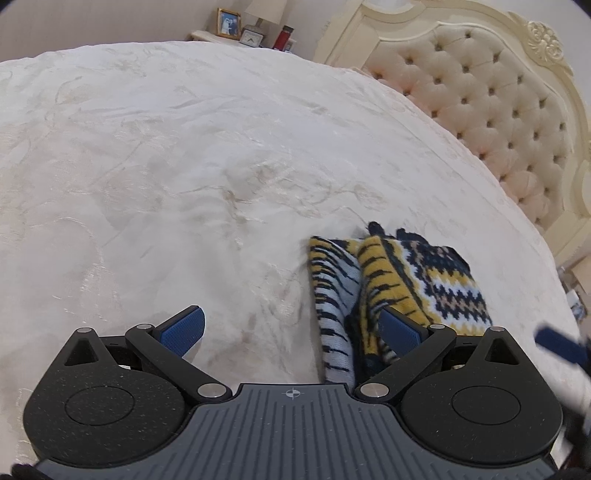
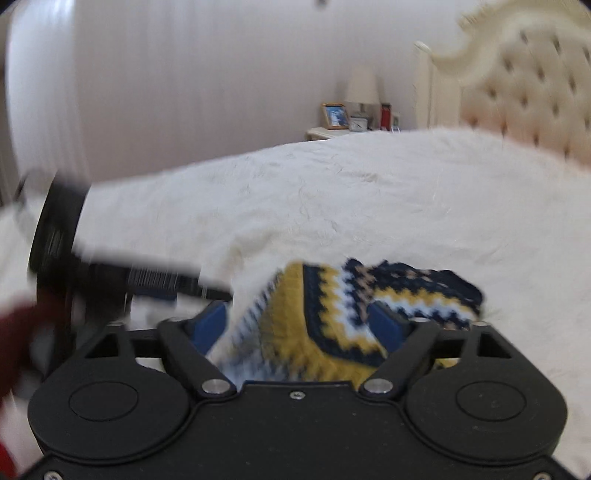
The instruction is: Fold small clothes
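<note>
Knitted garment lay bunched on the bedspread

The sweater (image 1: 402, 280) sat at four o'clock on the bed (image 1: 184, 166); left gripper (image 1: 291, 328) spread wide; right gripper (image 2: 299, 325) spread, straddling it unpinched.

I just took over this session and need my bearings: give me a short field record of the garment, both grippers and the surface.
garment: knitted piece in yellow, navy and white, partly folded, lying on the bedspread
surface: cream bedspread
left gripper: open; a striped part of the garment lies between its fingers, pads not pressing on it
right gripper: open, garment between its fingers, not clamped; view blurred
background: tufted headboard, nightstand with lamp and photo frame
</note>
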`<state>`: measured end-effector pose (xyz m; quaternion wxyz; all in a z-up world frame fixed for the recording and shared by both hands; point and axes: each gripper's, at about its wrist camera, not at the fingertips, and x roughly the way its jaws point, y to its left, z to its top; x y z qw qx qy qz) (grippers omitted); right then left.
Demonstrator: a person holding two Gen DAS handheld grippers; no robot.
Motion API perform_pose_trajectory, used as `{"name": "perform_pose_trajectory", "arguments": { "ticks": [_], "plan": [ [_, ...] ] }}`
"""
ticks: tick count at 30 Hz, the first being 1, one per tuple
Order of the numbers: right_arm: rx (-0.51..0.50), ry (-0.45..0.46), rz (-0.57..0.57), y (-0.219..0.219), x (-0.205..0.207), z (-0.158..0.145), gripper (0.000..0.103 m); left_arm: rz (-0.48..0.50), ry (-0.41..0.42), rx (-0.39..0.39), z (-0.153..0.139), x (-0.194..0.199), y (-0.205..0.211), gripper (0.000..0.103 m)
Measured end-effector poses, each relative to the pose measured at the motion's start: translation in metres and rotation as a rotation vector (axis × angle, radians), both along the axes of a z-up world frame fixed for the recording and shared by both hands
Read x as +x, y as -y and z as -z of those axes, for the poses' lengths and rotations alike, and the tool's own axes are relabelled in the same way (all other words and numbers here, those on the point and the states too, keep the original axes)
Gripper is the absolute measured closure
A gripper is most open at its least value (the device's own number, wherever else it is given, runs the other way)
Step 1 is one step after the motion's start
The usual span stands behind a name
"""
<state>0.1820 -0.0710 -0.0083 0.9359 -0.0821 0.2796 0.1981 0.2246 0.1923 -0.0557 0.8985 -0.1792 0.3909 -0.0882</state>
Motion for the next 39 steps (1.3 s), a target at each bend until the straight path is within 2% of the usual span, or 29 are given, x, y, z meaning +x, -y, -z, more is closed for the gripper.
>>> {"name": "perform_pose_trajectory", "arguments": {
  "ticks": [3,6,8,10,16,17,18,19,21,24,27,35,37,38,39],
  "plan": [
    [-0.124,0.05,-0.023,-0.012,-0.031,0.012,0.011,0.019,0.001,-0.011,-0.003,0.0,0.005,0.001],
    [-0.243,0.079,-0.095,-0.03,-0.045,0.026,0.014,0.037,0.001,-0.026,-0.005,-0.002,0.01,0.001],
    [-0.293,0.093,-0.12,-0.043,-0.046,0.033,0.019,0.047,0.002,-0.028,-0.006,-0.002,0.013,0.001],
    [-0.33,0.111,-0.125,-0.049,-0.043,0.039,0.037,0.056,0.004,-0.035,-0.009,-0.003,0.015,0.001],
    [-0.472,0.138,-0.149,-0.064,-0.033,0.06,0.042,0.088,0.004,-0.114,-0.016,-0.003,0.019,0.001],
    [-0.47,0.134,-0.162,-0.063,-0.033,0.061,0.048,0.097,0.007,-0.112,-0.017,-0.004,0.021,0.001],
    [-0.451,0.12,-0.168,-0.06,-0.032,0.06,0.077,0.105,0.008,-0.109,-0.017,-0.005,0.023,0.001],
    [-0.409,0.1,-0.152,-0.054,-0.029,0.057,0.089,0.111,0.006,-0.111,-0.017,-0.004,0.025,0.001],
    [-0.269,0.077,-0.079,-0.038,-0.024,0.045,0.09,0.126,-0.004,-0.144,-0.016,-0.003,0.027,0.001],
    [-0.175,0.075,-0.04,-0.027,-0.026,0.037,0.09,0.171,-0.038,-0.247,-0.012,-0.001,0.031,0.002],
    [-0.165,0.058,-0.054,-0.026,-0.028,0.039,0.089,0.215,-0.068,-0.323,-0.007,-0.002,0.04,0.002],
    [-0.104,0.006,-0.056,-0.022,-0.021,0.046,0.089,0.242,-0.173,-0.413,0.016,0.025,0.065,0.003],
    [-0.104,0.005,-0.059,-0.022,-0.022,0.046,0.089,0.244,-0.199,-0.385,0.018,0.035,0.072,0.011],
    [-0.102,0.004,-0.059,-0.022,-0.021,0.047,0.088,0.241,-0.201,-0.368,0.018,0.039,0.074,0.024],
    [-0.099,0.003,-0.059,-0.022,-0.021,0.047,0.088,0.234,-0.202,-0.351,0.017,0.043,0.076,0.03]
  ]
}}
